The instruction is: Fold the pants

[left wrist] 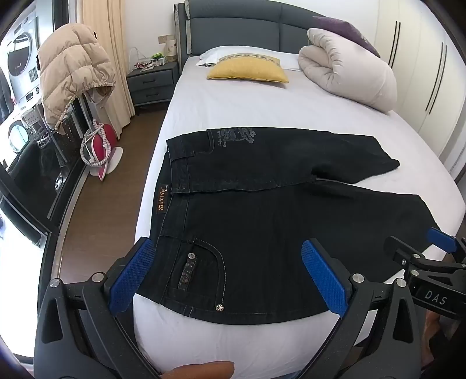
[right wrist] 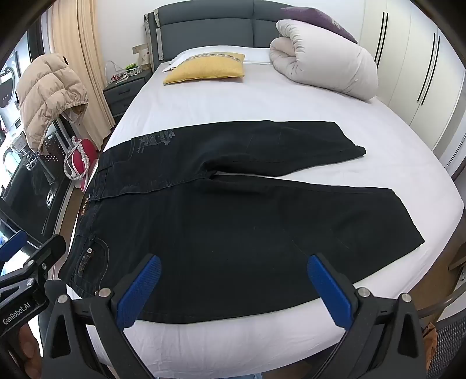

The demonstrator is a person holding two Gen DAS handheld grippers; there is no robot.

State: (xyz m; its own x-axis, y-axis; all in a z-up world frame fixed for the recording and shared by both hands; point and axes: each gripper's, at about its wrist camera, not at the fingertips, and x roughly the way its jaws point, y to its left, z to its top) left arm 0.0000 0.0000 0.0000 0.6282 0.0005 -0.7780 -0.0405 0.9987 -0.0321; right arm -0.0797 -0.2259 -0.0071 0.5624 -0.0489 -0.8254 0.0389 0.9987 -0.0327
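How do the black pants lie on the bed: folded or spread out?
Spread out. The black pants lie flat on the bed, both legs apart and full length, with no fold yet.

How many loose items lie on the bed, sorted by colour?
Black: 1, the pants
Yellow: 1, the cushion
White or cream: 2, the rolled duvet and the flat pillow
Purple: 1, the cushion on the duvet
Total: 5
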